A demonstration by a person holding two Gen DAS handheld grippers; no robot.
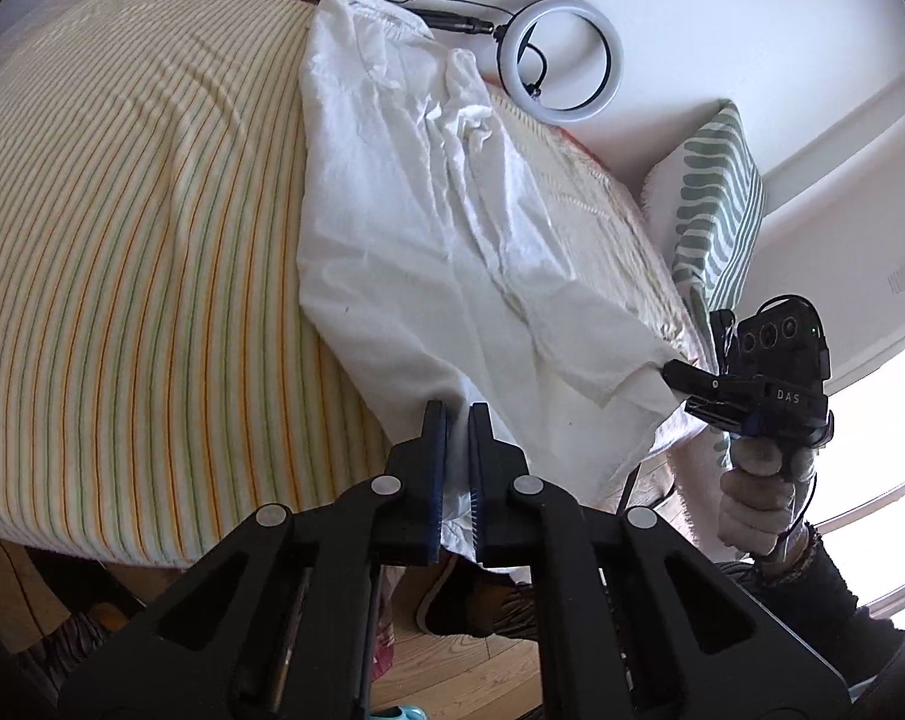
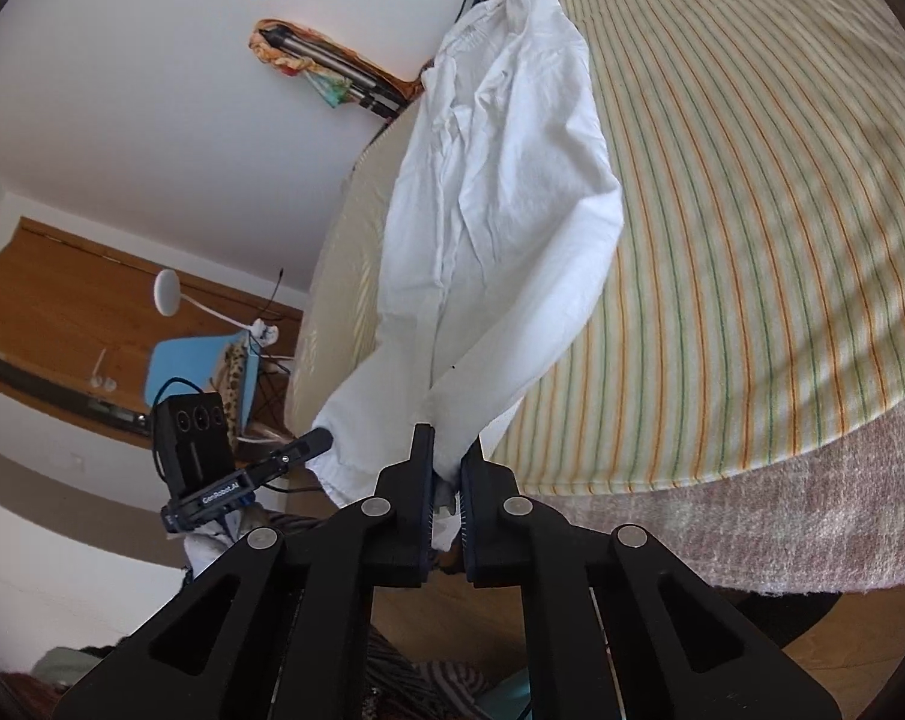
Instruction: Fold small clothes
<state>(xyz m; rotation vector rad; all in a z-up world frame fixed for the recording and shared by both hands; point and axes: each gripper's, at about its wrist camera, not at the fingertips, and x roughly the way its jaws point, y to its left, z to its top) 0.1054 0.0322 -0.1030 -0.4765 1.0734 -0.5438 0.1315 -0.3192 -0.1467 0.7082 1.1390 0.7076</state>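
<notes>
The white crumpled cotton garment [image 1: 428,228] lay stretched lengthwise over the near edge of the bed, on the cream bedspread with thin orange and green stripes [image 1: 122,252]. Its far end rested on the bedspread; its near end hung past the bed edge, held at two corners.

The left hand-held gripper [image 1: 458,420] had its black fingers [image 1: 433,438] pressed together on one near corner of the garment, with white fabric visible between the blue pads. The right hand-held gripper [image 2: 448,450] pinched the other near corner in the same way. In the left wrist view, the right hand-held gripper appeared at the right, its tip touching the garment's hem.

A white ring light with a black cable [image 1: 563,57] lay beyond the bed's far edge. A green-and-white patterned cushion [image 1: 716,204] stood to the right of the bed.
</notes>
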